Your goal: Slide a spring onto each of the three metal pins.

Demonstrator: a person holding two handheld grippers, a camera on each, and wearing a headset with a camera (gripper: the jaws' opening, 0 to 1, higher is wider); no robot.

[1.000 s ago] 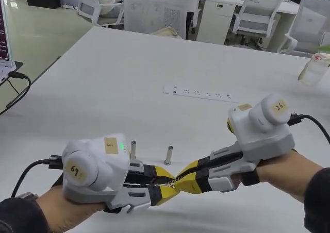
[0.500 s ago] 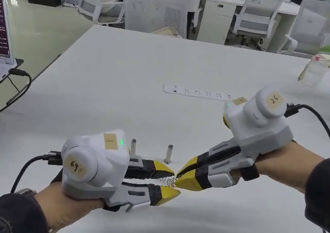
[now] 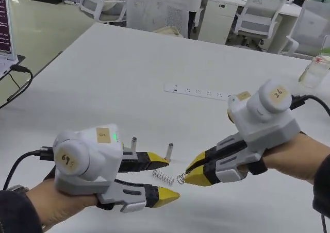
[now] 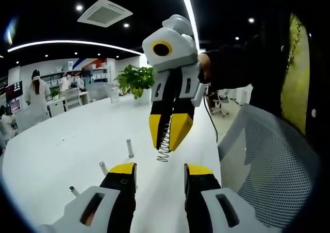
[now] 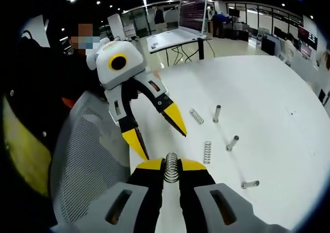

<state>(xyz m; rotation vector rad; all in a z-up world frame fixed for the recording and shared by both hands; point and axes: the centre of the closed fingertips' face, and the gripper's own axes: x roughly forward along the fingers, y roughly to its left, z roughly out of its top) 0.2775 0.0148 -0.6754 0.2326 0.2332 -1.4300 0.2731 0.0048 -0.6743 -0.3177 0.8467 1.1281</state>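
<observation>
In the head view we see the right gripper (image 3: pixel 188 174) clamped on one end of a coiled wire spring (image 3: pixel 166 176) over the smooth white table (image 3: pixel 129 73). The left gripper (image 3: pixel 169 177) holds its yellow-tipped jaws apart. The left gripper view shows the spring beyond those parted jaws. In the right gripper view, a loose spring (image 5: pixel 207 152) lies near a cylindrical metal pin (image 5: pixel 232 143).

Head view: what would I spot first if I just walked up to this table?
You would spot the two yellow-tipped grippers facing each other at the near edge of the white table. The right gripper pinches one end of a little spring, and the left gripper is open right in front of it. Just behind them stand two metal pins.
</observation>
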